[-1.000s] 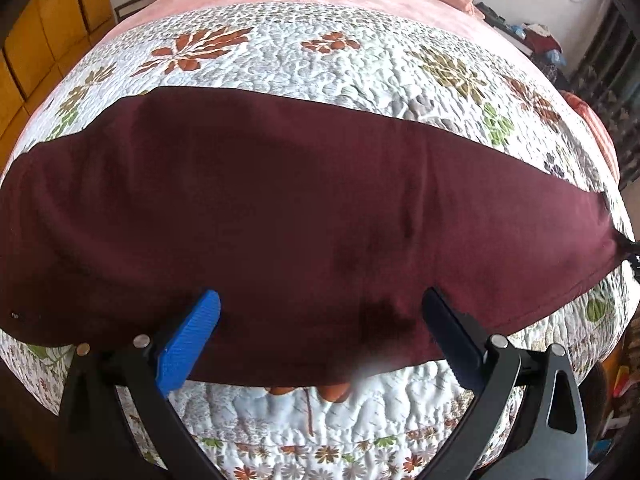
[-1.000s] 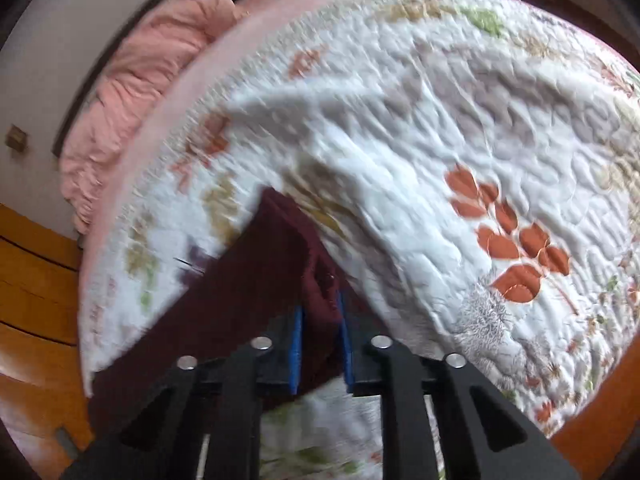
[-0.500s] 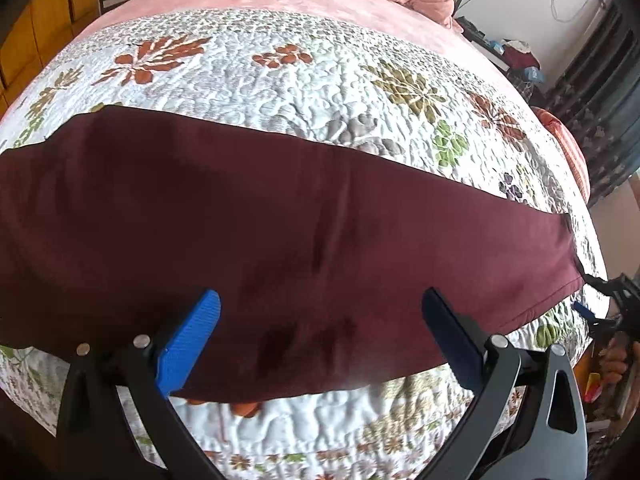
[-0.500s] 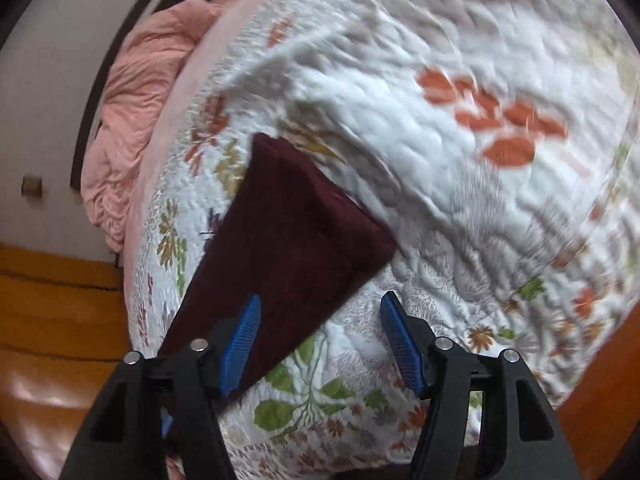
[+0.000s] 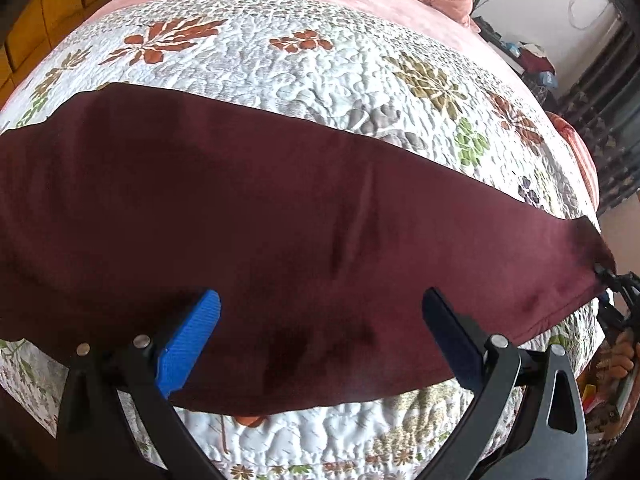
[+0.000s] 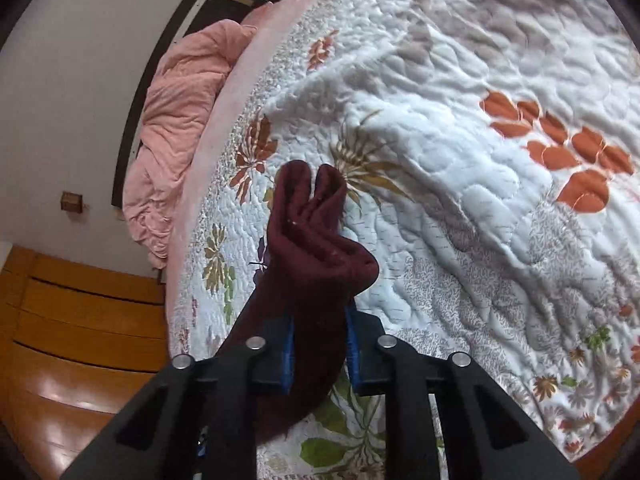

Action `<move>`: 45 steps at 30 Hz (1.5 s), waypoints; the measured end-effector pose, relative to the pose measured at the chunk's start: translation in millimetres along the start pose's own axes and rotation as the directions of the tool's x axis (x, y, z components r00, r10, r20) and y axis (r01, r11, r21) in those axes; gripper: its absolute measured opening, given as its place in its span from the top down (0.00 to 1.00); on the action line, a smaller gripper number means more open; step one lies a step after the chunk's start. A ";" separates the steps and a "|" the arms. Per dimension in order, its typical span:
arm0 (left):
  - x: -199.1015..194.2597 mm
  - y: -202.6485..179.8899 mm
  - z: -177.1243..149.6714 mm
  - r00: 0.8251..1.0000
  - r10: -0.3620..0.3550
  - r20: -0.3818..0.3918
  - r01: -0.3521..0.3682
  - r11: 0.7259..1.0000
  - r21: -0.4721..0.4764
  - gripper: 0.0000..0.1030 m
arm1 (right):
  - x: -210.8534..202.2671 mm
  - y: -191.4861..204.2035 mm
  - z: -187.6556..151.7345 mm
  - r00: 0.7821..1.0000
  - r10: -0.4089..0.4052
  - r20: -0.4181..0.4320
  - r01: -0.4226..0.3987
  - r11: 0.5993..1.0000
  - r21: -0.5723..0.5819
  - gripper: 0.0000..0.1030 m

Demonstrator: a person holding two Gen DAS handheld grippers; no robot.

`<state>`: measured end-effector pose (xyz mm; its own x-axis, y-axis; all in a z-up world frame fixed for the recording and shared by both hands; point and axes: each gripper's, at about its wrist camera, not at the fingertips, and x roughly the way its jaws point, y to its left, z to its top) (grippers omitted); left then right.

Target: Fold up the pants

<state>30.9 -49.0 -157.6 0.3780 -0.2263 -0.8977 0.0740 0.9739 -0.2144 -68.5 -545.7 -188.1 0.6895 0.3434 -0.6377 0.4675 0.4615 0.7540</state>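
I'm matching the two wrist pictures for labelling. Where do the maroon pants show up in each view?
Left wrist: the pants stretch flat across the picture's middle, edge to edge.
Right wrist: only their bunched end, low centre, between the closing fingers of the right gripper.
Shared landmark: the floral quilt beneath them.

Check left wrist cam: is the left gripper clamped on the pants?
No. The left gripper stands wide open above the maroon pants, which lie flat on the quilt, its pads apart and pinching no fabric.
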 end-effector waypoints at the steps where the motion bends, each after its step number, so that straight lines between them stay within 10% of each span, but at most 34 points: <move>1: 1.6 1.4 0.1 1.000 0.007 -0.004 -0.007 1.000 -0.002 0.03 | 5.2 -2.3 -0.2 0.998 -0.054 -0.013 0.054 0.999 0.000 0.80; 6: 19.9 -0.7 -2.6 0.996 0.077 -0.053 -0.071 0.992 0.101 0.03 | -2.4 15.6 -0.6 0.999 -0.034 0.004 0.034 0.999 -0.012 0.81; 10: -2.6 15.2 2.8 1.000 -0.002 -0.029 0.002 1.000 0.020 0.03 | -29.2 94.8 -16.8 0.998 0.022 0.050 -0.010 0.974 -0.225 0.81; 22: -89.0 124.2 7.3 0.982 0.095 0.163 -0.061 0.977 -0.202 0.03 | 44.3 285.7 -163.3 0.996 -0.064 -0.065 -0.002 0.701 -0.713 0.81; 33: -101.2 170.8 -1.0 0.979 0.102 0.174 -0.048 0.956 -0.288 0.03 | 161.3 276.4 -296.3 0.924 -0.335 -0.186 0.015 0.517 -0.856 0.77; 38: -99.0 175.8 -2.7 0.981 0.094 0.172 -0.041 0.956 -0.291 0.03 | 145.9 272.3 -298.8 0.917 -0.255 -0.307 -0.124 0.550 -0.826 0.28; 45: -93.3 182.7 -4.1 0.984 0.077 0.160 -0.023 0.949 -0.314 0.03 | 113.3 274.7 -295.9 0.935 -0.255 -0.246 -0.077 0.532 -0.843 0.24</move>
<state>5.4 150.0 -114.6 0.5251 -0.1454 -0.8385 -0.2281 0.9252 -0.3033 -25.6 -138.0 -100.0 0.3891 0.4047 -0.8275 -0.2711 0.9088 0.3170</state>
